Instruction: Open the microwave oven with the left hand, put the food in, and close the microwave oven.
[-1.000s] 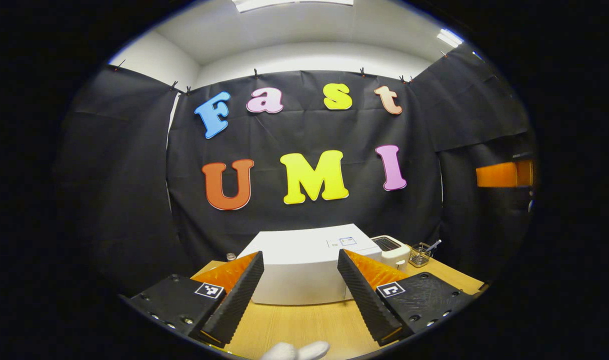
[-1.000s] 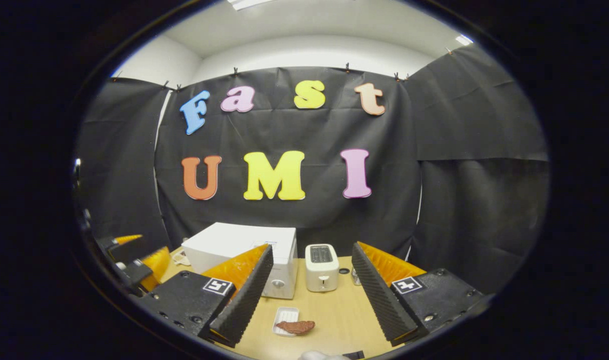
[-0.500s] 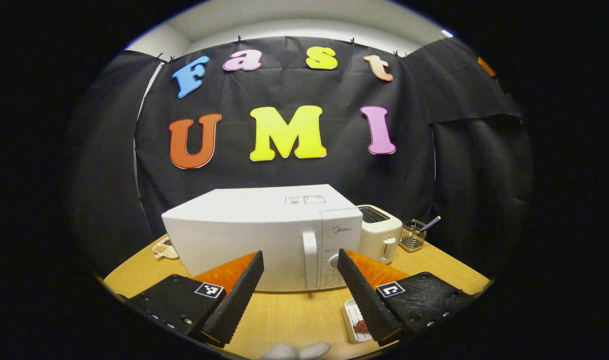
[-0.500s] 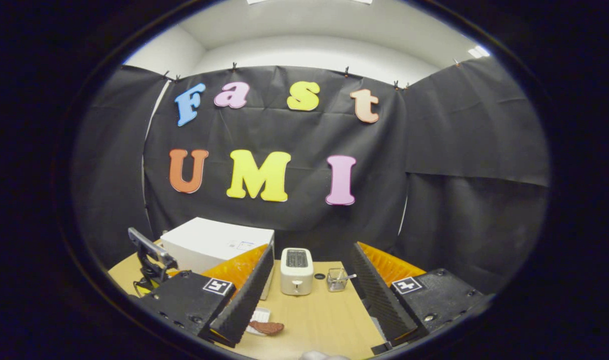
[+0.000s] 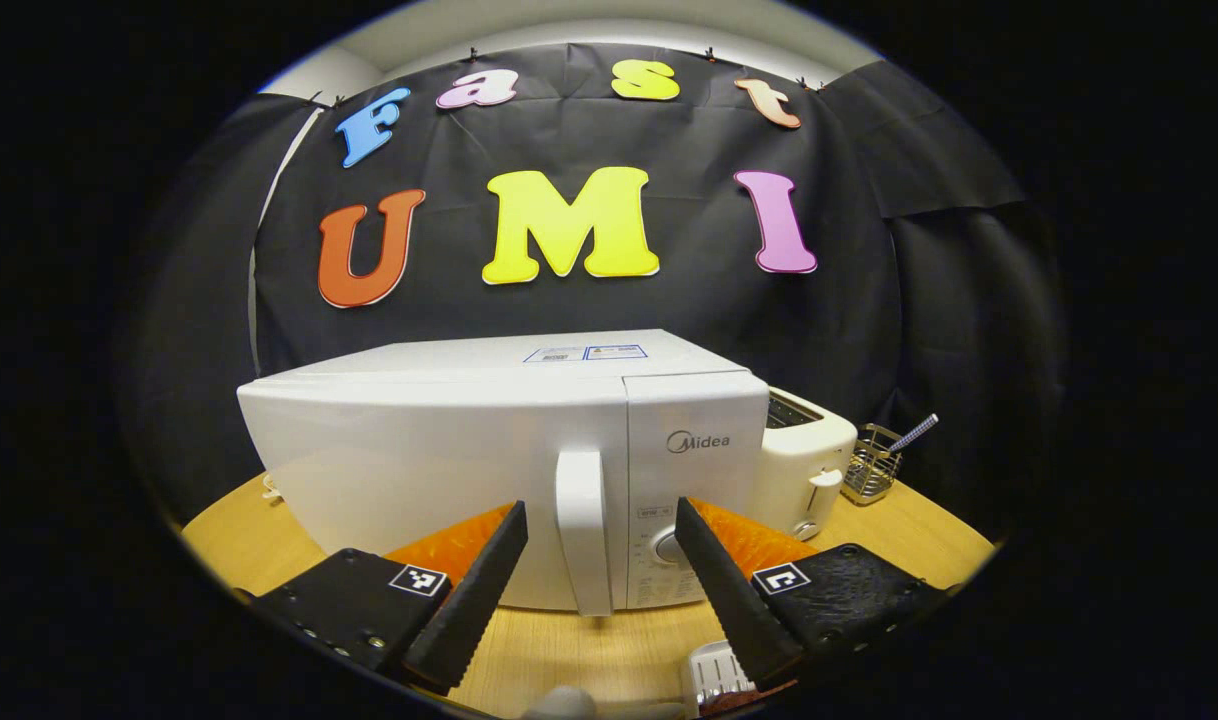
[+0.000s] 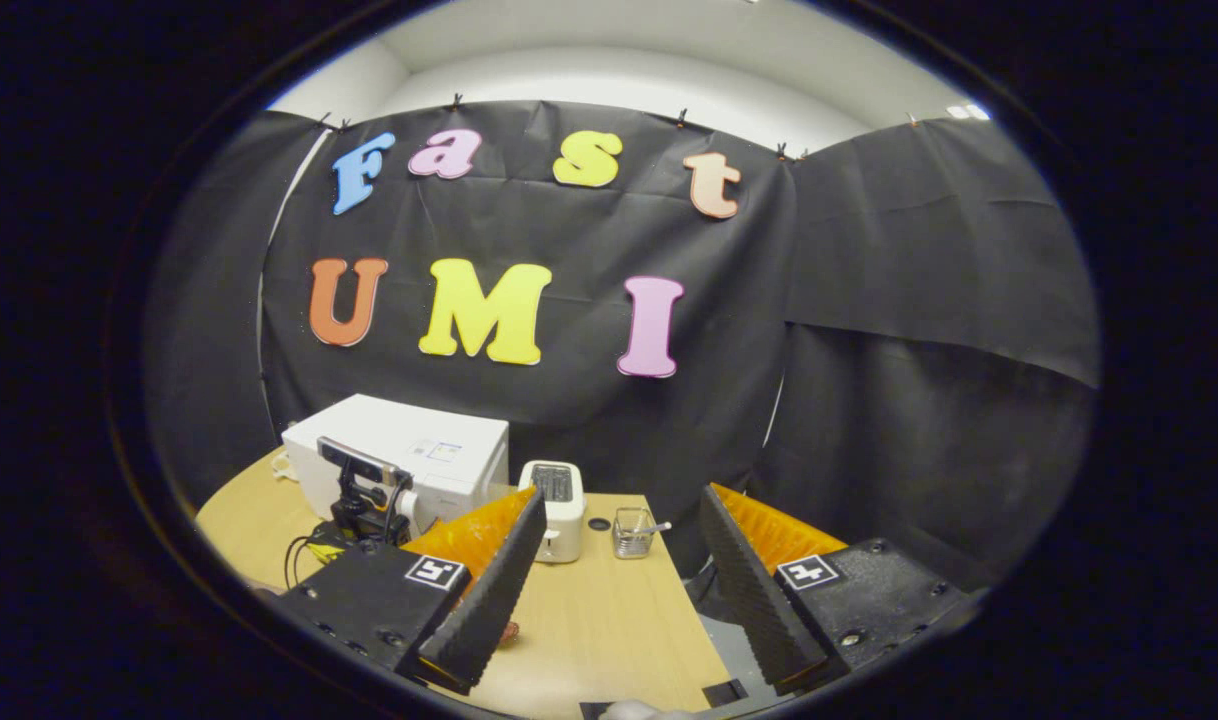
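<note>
Your left hand-held gripper (image 5: 594, 570): fingers spread wide, nothing between them but air, aimed at the microwave's front. The vertical door handle (image 5: 582, 530) stands in the gap between the fingers, not touched by either.

White tray (image 5: 709, 675): on the counter (image 5: 569, 650) at the near edge, partly hidden behind your left gripper's right-side finger. The food on it is mostly hidden.

Your right hand-held gripper (image 6: 619, 590): fingers wide apart, holding nothing, raised above the counter's right part.

Food (image 6: 510, 632): in the right gripper view a small reddish-brown sliver shows beside the left-side finger, low on the counter.

Microwave oven (image 5: 489, 450): white box, door shut, plain white door with a white bar handle at its right edge; control panel with a round knob (image 5: 669, 547) to the right of the handle. Stands on the counter toward the back.

Toaster (image 5: 804, 465): white, just beside the microwave's right side.

Wire basket (image 5: 869, 475): metal, holding a thin utensil, near the toaster, farther right.
</note>
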Available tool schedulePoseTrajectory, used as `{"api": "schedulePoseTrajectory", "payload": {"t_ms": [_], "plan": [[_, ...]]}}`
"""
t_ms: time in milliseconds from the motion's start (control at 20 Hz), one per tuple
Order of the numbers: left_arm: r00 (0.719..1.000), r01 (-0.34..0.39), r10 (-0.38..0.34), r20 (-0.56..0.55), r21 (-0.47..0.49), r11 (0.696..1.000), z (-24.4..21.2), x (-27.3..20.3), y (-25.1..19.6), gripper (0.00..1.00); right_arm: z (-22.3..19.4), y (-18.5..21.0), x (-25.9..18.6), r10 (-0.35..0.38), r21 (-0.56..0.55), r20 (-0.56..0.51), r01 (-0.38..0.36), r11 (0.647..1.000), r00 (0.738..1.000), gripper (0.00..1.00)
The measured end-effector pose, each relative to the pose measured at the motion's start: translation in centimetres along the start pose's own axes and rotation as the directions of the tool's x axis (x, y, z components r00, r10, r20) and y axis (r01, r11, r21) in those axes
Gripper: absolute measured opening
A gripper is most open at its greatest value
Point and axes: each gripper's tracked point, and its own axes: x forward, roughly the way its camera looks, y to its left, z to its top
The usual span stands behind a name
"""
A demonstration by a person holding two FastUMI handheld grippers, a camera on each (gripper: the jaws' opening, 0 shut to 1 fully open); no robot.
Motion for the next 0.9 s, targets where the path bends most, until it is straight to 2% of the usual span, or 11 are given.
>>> {"api": "schedulePoseTrajectory", "payload": {"t_ms": [150,200,250,350,400,450,500,700,900], "plan": [[1.0,-0.012,0.012,-0.003,0.005,1.0,-0.2,1.1,0.3,0.9,-0.4,-0.4,0.3,-0.001,0.0,-0.011,0.001,1.0,1.0,0.99],[1.0,0.01,-0.01,-0.019,-0.003,1.0,-0.7,1.1,-0.1,0.8,-0.6,-0.4,0.4,-0.001,0.003,-0.016,0.001,1.0,1.0,0.99],[1.0,0.012,-0.012,-0.015,0.0,1.0,-0.5,1.0,-0.3,0.87,-0.7,-0.3,0.6,0.004,0.006,-0.021,-0.004,1.0,1.0,0.99],[1.0,0.002,-0.001,-0.019,0.02,1.0,-0.9,1.4,0.0,0.47,-0.9,-0.2,1.0,0.008,0.01,-0.027,-0.008,1.0,1.0,0.99],[1.0,-0.013,0.013,-0.015,0.028,1.0,-1.2,1.6,0.5,0.45,-1.0,-0.2,1.1,0.009,0.009,-0.026,-0.008,1.0,1.0,0.99],[0.999,-0.005,0.005,-0.033,0.009,1.0,-1.6,1.2,0.5,0.31,-1.0,-0.2,1.2,0.011,0.007,-0.027,-0.011,1.0,1.0,0.99],[1.0,0.01,-0.011,-0.024,-0.009,1.0,-1.3,1.3,0.4,0.25,-1.1,0.1,1.2,0.014,0.007,-0.028,-0.014,1.0,0.999,0.99],[0.998,0.027,-0.029,-0.053,-0.027,0.999,-1.3,0.9,0.6,0.18,-1.2,0.4,1.2,0.023,0.016,-0.027,-0.022,1.0,0.999,0.99],[0.998,0.028,-0.03,-0.062,-0.032,0.999,-1.4,0.9,0.5,0.18,-1.0,0.3,0.8,0.02,0.002,-0.018,-0.02,1.0,1.0,0.99]]}}
